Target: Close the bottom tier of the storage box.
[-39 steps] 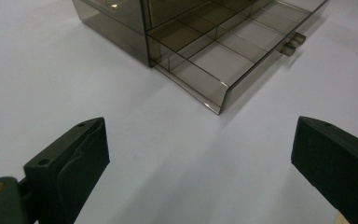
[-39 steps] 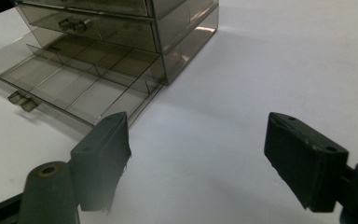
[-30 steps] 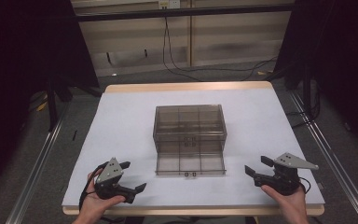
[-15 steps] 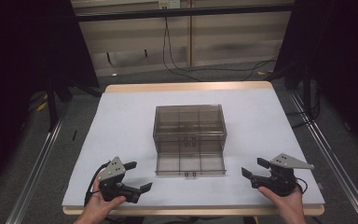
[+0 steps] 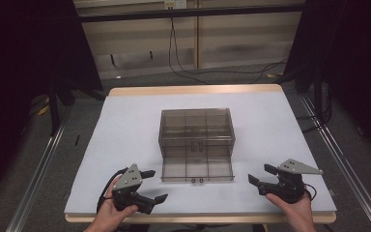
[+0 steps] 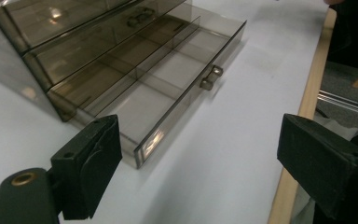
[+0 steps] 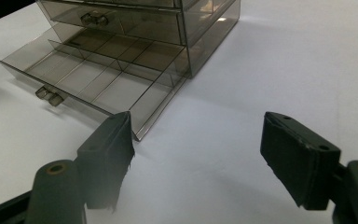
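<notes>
A: Where does the drawer box (image 5: 196, 134) stand?

B: Near the middle of the white table (image 5: 125, 125), a smoky see-through case with stacked drawers. Its bottom drawer (image 5: 197, 170) is pulled out toward the person, and the dividers inside show through. Two small knobs (image 5: 197, 181) sit on its front edge.

A: And the left gripper (image 5: 150, 186)?

B: Held in the person's left hand near the table's front edge, to the left of the open drawer and apart from it. Its jaws have just been closing a little, yet they stand wide, with nothing between them. In the left gripper view the drawer's front corner lies just beyond the left jaw, the knobs (image 6: 211, 77) farther off.

A: The right gripper (image 5: 261, 175)?

B: Held in the right hand near the front edge too, on the drawer's right side, clear of it. The jaws gape wide and hold nothing. In the right gripper view the drawer's near corner (image 7: 142, 125) sits just past the left jaw, over bare table.

A: Is anything in the drawer?

B: The compartments I can see look bare.
</notes>
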